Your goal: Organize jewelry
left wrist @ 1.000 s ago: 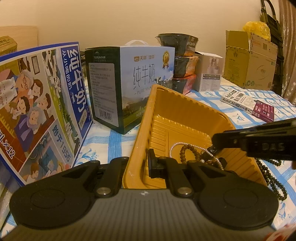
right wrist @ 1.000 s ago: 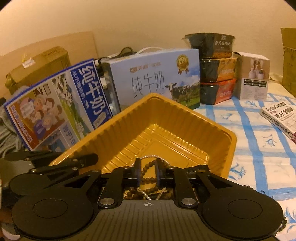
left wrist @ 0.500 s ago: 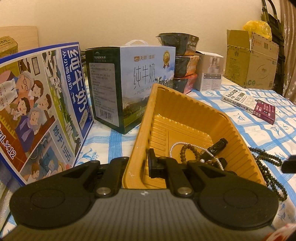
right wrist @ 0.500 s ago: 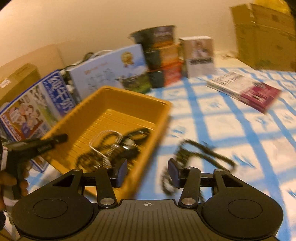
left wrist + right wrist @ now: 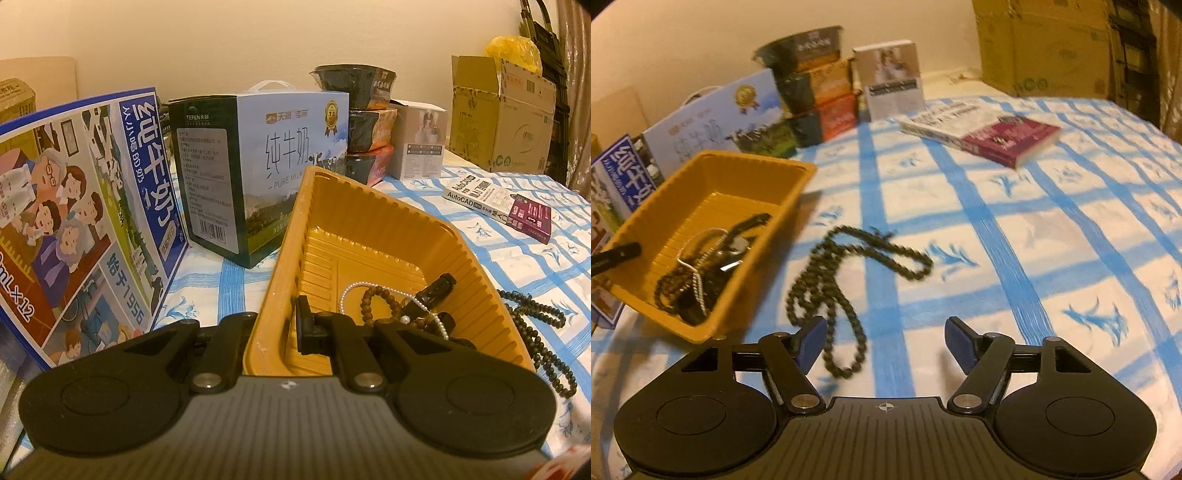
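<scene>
The left tool (image 5: 275, 325) clamps the wall of the yellow tray (image 5: 369, 218); its outer finger is hidden behind it. Inside, blurred, lie a pearl strand (image 5: 354, 286), brown beads (image 5: 384, 299) and something black. The right tool (image 5: 885, 341) gapes, empty; the dark bead necklace (image 5: 831, 280) lies on the counter (image 5: 1052, 236) at its eleven o'clock.

Dim warm light (right view blurred)

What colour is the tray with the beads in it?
The tray is yellow-orange, a mustard shade. It shows best in the left wrist view.
</scene>
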The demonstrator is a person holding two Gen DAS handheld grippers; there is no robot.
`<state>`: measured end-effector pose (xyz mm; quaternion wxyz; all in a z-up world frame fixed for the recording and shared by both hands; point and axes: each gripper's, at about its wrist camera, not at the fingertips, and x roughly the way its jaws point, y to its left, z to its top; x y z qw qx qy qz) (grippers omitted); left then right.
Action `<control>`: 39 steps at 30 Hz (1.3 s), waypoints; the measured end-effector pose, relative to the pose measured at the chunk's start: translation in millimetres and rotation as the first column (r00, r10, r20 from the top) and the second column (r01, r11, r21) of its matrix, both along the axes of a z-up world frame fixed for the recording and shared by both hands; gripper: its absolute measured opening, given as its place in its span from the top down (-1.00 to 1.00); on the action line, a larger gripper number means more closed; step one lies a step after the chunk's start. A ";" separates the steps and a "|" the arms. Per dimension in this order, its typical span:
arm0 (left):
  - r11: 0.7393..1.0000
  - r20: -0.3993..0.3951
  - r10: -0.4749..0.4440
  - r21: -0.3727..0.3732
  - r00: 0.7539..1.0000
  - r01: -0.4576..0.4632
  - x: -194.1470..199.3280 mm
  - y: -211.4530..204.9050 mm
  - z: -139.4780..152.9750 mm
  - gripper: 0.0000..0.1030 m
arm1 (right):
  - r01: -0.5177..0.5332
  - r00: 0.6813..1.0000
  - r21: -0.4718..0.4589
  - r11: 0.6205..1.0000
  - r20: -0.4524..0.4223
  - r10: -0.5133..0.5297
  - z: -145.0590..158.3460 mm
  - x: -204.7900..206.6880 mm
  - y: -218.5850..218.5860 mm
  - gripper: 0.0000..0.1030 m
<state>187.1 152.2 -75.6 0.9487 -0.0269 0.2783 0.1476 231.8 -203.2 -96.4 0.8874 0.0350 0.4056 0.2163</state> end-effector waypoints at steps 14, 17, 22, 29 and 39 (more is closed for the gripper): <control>1.000 0.000 -0.001 0.000 1.000 0.001 0.3 0.5 0.0 0.84 | -0.055 0.998 -0.044 0.998 -0.014 0.054 -12.5 1.9 14.3 -0.54; 1.000 0.000 0.000 0.000 1.000 0.000 0.4 0.6 -0.1 0.84 | -0.086 0.996 -0.057 0.995 -0.002 0.086 -12.9 5.6 24.0 -0.54; 1.000 -0.001 0.000 -0.001 1.000 0.000 0.2 0.6 -0.2 0.84 | -0.145 0.989 -0.089 0.985 0.028 0.148 -17.5 14.5 46.9 -0.54; 1.000 -0.004 -0.002 -0.002 1.000 0.002 0.1 1.8 -1.7 0.83 | -0.220 0.972 -0.116 0.969 0.054 0.228 -30.7 29.6 82.6 -0.53; 1.000 -0.001 -0.003 -0.004 1.000 0.003 1.7 3.1 -2.3 0.83 | -0.231 0.968 -0.089 0.969 0.076 0.238 -40.9 51.7 105.1 -0.28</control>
